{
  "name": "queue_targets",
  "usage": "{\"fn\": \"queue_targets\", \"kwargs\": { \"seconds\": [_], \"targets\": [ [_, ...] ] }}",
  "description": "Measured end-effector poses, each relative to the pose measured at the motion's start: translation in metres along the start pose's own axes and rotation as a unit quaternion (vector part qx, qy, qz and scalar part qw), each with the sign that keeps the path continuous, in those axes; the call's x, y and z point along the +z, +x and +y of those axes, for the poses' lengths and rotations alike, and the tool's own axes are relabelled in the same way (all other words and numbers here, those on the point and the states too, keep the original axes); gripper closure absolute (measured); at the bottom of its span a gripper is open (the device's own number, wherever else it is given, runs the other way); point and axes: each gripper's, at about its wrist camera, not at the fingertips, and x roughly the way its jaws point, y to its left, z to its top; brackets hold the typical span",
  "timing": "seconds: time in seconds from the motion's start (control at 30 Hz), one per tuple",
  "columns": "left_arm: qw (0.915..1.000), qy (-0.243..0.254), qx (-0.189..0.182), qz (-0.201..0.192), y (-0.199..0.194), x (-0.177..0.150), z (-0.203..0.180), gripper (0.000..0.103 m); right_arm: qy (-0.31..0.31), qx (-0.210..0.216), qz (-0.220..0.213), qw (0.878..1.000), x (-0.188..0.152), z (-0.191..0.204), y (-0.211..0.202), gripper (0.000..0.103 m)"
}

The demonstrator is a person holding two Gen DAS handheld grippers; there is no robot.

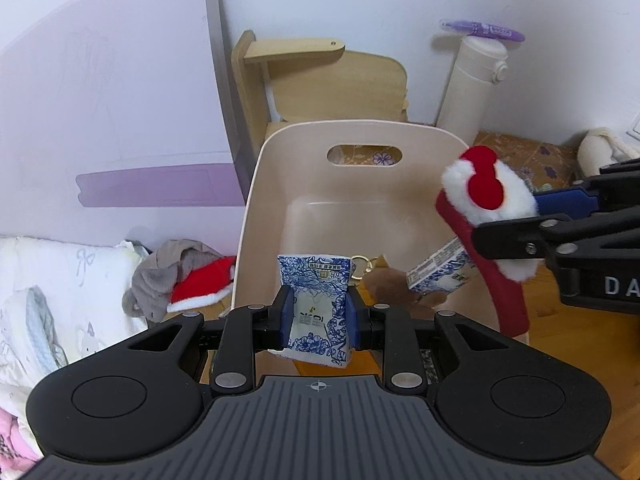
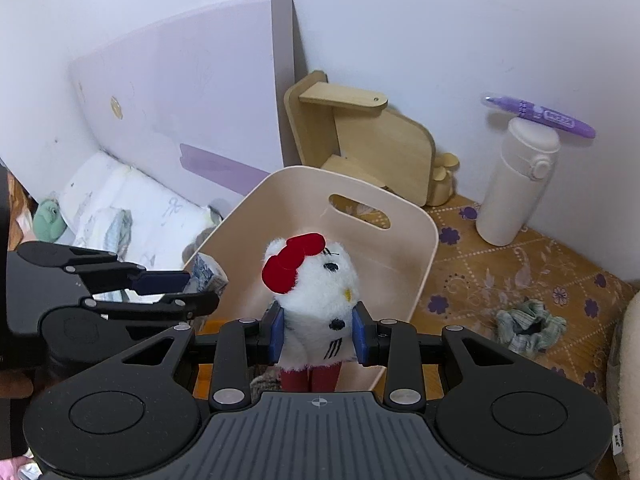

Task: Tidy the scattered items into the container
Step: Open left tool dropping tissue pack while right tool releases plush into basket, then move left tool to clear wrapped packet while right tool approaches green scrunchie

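The left gripper (image 1: 318,314) pinches a blue-and-white tissue pack (image 1: 316,308) above the near rim of the beige container (image 1: 288,152). The right gripper (image 2: 318,332) clamps a white plush toy (image 2: 316,288) over the same container, which sits on the counter (image 2: 500,280).

Bin (image 1: 256,184) floor's mostly hidden behind the tissue pack (image 1: 314,308) and plush (image 1: 486,200). A brown thing (image 1: 390,284) in there is too covered to name. Second pack (image 1: 440,270) half-blocked by the plush. Scrunchie (image 2: 530,326) is blurry.
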Motion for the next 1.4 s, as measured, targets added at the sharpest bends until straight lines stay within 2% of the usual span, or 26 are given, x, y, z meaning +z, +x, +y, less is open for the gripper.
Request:
{"fn": "queue_targets", "kwargs": {
  "seconds": [0.23,0.3,0.37,0.4,0.43,0.53,0.83,1.13,1.4],
  "targets": [
    [0.9999,0.011,-0.001,0.006,0.012,0.003,-0.003,0.072,-0.011,-0.005,0.020,1.000,0.008,0.005,0.021,0.067],
    [0.9999,0.015,0.001,0.008,0.013,0.004,-0.002,0.069,-0.015,-0.005,0.021,1.000,0.008,0.006,0.022,0.060],
    [0.9997,0.021,0.008,0.004,0.012,0.004,-0.003,0.061,-0.019,-0.010,0.021,1.000,0.007,0.007,0.022,0.054],
    [0.9997,0.023,0.009,0.002,0.011,0.004,-0.003,0.049,-0.020,-0.012,0.018,1.000,0.008,0.007,0.021,0.051],
    [0.9997,0.024,0.008,-0.001,0.010,0.004,-0.003,0.037,-0.020,-0.013,0.016,1.000,0.008,0.007,0.020,0.043],
    [0.9995,0.028,0.011,-0.011,0.005,0.004,-0.004,0.031,-0.018,-0.019,0.006,1.000,0.009,0.005,0.014,0.030],
    [0.9994,0.032,0.013,-0.009,-0.001,0.001,-0.012,0.028,-0.001,-0.029,-0.003,1.000,0.004,-0.008,0.000,0.019],
    [0.9991,0.039,0.011,-0.013,-0.011,0.000,-0.030,0.027,0.002,-0.036,-0.012,0.999,-0.008,-0.022,-0.020,0.018],
    [0.9982,0.057,0.001,-0.018,-0.016,0.002,-0.058,0.027,0.018,-0.051,-0.016,0.998,-0.022,-0.050,-0.039,0.017]
  ]
}}
